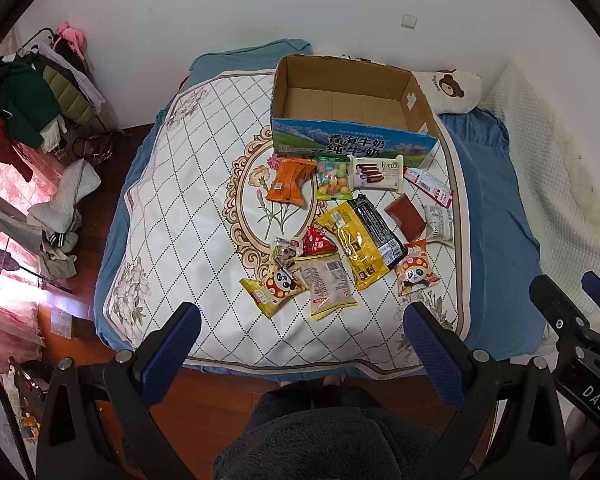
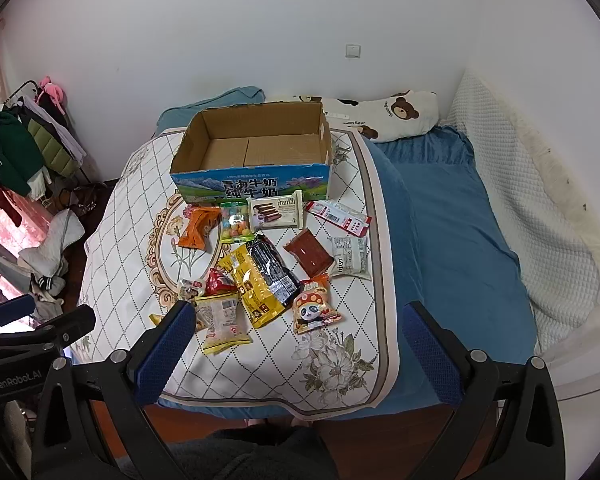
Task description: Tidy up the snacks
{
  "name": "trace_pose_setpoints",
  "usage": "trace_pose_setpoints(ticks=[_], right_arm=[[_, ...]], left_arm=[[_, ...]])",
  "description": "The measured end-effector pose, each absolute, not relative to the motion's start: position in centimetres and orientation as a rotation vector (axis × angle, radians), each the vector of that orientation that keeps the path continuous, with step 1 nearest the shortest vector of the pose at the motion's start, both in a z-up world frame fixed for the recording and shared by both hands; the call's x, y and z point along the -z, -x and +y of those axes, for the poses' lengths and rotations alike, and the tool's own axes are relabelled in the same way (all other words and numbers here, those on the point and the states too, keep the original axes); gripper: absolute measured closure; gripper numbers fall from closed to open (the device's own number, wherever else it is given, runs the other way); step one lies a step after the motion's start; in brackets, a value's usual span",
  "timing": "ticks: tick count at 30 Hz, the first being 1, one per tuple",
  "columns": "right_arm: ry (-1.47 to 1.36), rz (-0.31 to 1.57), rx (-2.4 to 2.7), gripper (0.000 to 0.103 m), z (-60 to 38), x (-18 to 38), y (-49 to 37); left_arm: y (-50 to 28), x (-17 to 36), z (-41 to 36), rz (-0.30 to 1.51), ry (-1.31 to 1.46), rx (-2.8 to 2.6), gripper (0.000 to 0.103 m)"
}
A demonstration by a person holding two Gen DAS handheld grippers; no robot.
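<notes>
An open, empty cardboard box with a blue printed front stands on the quilted bed cover. Several snack packs lie in front of it: an orange pack, a bag of coloured candy, a Franzzi wafer pack, a yellow bag, a black bag and panda packs. My left gripper and right gripper are open and empty, held above the bed's near edge.
A bear-print pillow lies behind the box. Blue bedding covers the right side. A clothes rack and piled clothes stand at the left on the wooden floor.
</notes>
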State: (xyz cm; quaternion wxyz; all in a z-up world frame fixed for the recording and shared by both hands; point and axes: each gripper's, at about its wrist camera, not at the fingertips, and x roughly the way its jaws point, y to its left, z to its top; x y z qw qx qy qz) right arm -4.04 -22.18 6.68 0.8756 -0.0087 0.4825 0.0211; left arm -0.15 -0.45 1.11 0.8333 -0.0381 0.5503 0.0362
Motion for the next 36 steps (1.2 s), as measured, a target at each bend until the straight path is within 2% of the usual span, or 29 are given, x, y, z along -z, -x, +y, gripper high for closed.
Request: trace_pose_setpoints(ticks=[36], right_arm=[[0.017,1.003,-0.045,0.0,-22.03,-6.82,3.93]], left_arm=[[-0.33,-1.87,-0.8,1.16,0.084,-0.073,0.0]])
